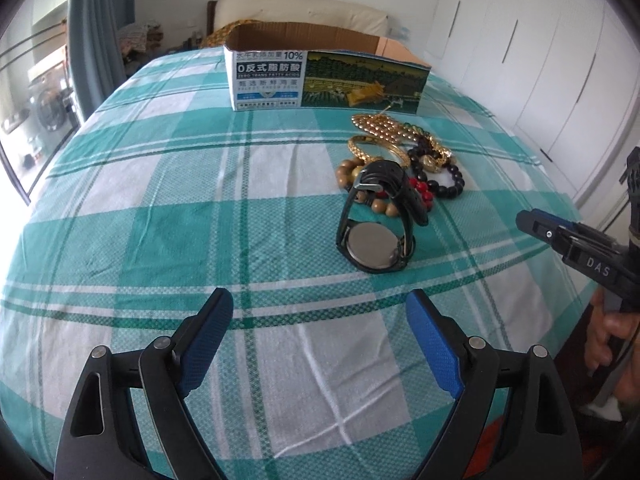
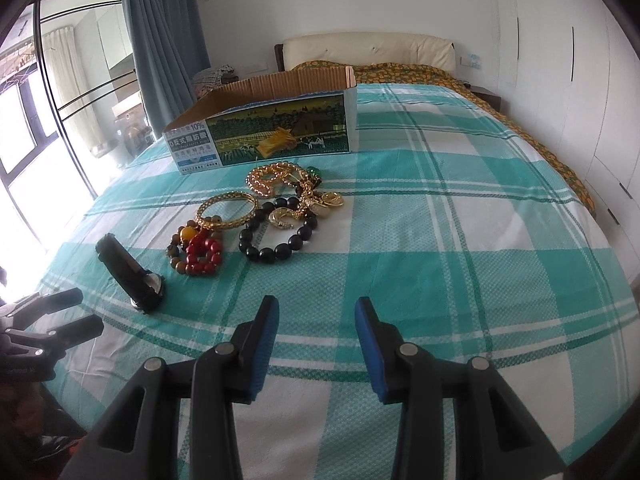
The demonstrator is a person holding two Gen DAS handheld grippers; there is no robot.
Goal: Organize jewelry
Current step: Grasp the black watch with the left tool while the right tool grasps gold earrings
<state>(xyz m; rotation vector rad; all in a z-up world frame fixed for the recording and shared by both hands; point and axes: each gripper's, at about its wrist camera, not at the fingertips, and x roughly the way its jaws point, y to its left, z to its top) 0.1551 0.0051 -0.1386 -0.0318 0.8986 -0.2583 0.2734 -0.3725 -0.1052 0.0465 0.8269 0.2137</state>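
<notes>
Black rubber-strapped wristwatch (image 1: 378, 220) is stood on the checked teal bedsheet (image 1: 160, 216), ahead and slightly right of left gripper (image 1: 320, 312), the nearer one. Both it and right gripper (image 2: 316, 320) are held wide, empty.

A black wristwatch (image 1: 376, 220) stands on its side on the checked bedspread (image 1: 160, 200), metal case back showing, strap looped upward. Just behind it lie a brown wooden bead bracelet (image 2: 180, 248) with a red bead cluster (image 2: 204, 254) on it, a black bead bracelet (image 2: 276, 236), a gold bangle (image 2: 226, 210) and tangled gold chains (image 2: 280, 178). An open printed cardboard box (image 2: 264, 136) sits just beyond.
</notes>
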